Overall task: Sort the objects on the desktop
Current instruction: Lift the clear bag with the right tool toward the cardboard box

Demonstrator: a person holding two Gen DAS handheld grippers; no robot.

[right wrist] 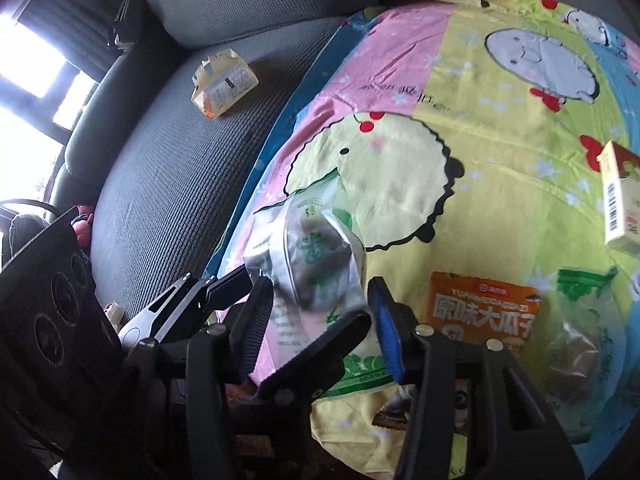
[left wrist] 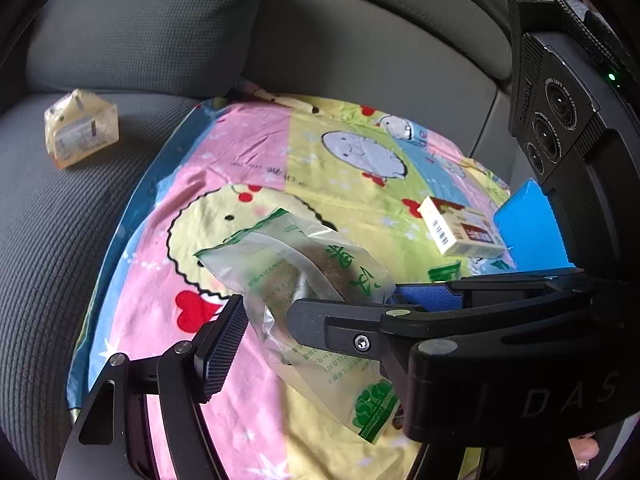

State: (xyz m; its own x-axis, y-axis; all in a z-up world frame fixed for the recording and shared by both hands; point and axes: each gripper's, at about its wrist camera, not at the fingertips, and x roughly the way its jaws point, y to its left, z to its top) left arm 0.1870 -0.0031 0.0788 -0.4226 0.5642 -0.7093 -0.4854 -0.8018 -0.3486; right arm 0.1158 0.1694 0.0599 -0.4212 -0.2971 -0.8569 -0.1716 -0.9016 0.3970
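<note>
A clear plastic packet (left wrist: 304, 264) (right wrist: 316, 256) with green print and a brown round item inside hangs just above the cartoon-printed cloth (left wrist: 320, 152). Both grippers meet on it with their fingers interleaved. My left gripper (left wrist: 316, 304) presses its dark left pad (left wrist: 224, 344) against the packet's edge, and its other finger is hidden behind the right gripper's body. My right gripper (right wrist: 318, 292) has the packet squeezed between its black pad and its blue pad (right wrist: 386, 332).
On the cloth lie a white carton with a barcode (left wrist: 460, 232) (right wrist: 622, 200), an orange sachet (right wrist: 484, 312) and a second clear green-printed packet (right wrist: 584, 340). A pale yellow wrapped carton (left wrist: 80, 132) (right wrist: 224, 84) sits on the grey seat cushion (right wrist: 180, 184) to the left.
</note>
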